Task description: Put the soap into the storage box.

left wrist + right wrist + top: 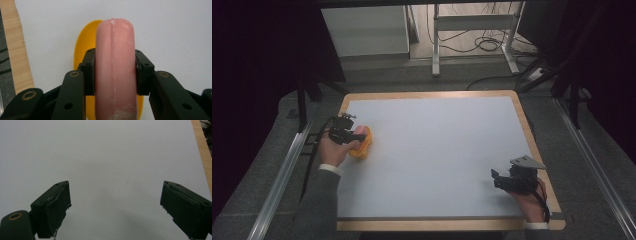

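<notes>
I see a pink sausage (115, 72) at the left edge of the white tabletop (437, 150), pinched between the jaws of my left hand-held gripper (115, 72). Under it sits a yellow dish (83, 47), near the tabletop's wooden border. At the lower right of the high view, my right hand-held gripper (498, 179) rests with its jaws spread wide, nothing between them.
</notes>
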`<state>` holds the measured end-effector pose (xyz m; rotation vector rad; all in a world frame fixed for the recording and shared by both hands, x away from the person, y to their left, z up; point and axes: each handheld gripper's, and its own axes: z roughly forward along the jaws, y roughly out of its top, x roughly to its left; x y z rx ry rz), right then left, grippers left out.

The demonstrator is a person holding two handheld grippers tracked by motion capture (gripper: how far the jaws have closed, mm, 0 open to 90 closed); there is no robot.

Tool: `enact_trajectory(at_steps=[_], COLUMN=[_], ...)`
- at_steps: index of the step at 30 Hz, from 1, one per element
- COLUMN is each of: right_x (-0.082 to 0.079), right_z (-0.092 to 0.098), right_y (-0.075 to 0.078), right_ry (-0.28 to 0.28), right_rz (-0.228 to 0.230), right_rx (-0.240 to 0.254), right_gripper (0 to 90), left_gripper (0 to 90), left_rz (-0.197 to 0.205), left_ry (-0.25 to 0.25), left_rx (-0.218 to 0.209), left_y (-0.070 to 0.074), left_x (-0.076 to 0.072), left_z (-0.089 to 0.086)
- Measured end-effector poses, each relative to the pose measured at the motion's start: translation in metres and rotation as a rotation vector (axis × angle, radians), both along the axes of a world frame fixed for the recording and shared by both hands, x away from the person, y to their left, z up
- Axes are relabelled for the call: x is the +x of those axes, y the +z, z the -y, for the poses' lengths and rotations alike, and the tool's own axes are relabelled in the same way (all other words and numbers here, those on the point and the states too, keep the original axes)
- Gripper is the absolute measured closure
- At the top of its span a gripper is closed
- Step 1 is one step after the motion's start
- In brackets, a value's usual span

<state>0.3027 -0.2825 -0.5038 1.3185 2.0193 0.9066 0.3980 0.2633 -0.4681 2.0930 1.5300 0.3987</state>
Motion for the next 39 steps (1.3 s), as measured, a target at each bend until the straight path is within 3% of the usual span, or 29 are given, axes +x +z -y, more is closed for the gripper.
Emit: enact_trajectory(at_steps=[13,18,23,27,32,39], right_x=[0.000,0.000,-0.001,-0.001,-0.001,-0.001], right_z=[-0.001,-0.001,-0.001,-0.002,-0.001,-0.003], right_y=[0.000,0.000,0.001,0.001,0.001,0.001], right_ry=[0.004,0.005,0.004,0.002,0.002,0.013], right_rz=[0.000,-0.001,0.001,0.000,0.002,0.005], right_rx=[-0.002,-0.004,-0.004,-0.003,-0.004,-0.005], right_gripper=[9.2,9.3,9.2,9.3,9.3,9.2], left_gripper=[56.8,34.2,26.2,25.0,24.6,24.5], left_rz=[-0.038,0.037,0.114,0.156,0.174,0.202], left_ry=[-0.001,0.022,-0.007,-0.055,-0.115,-0.158], left_rx=[0.007,0.016,-0.011,-0.046,-0.084,-0.082], left_y=[-0.012,0.003,0.017,0.021,0.023,0.013], left_x=[0.005,-0.005,-0.020,-0.034,-0.050,-0.073], left_z=[0.001,0.000,0.000,0.003,0.007,0.017])
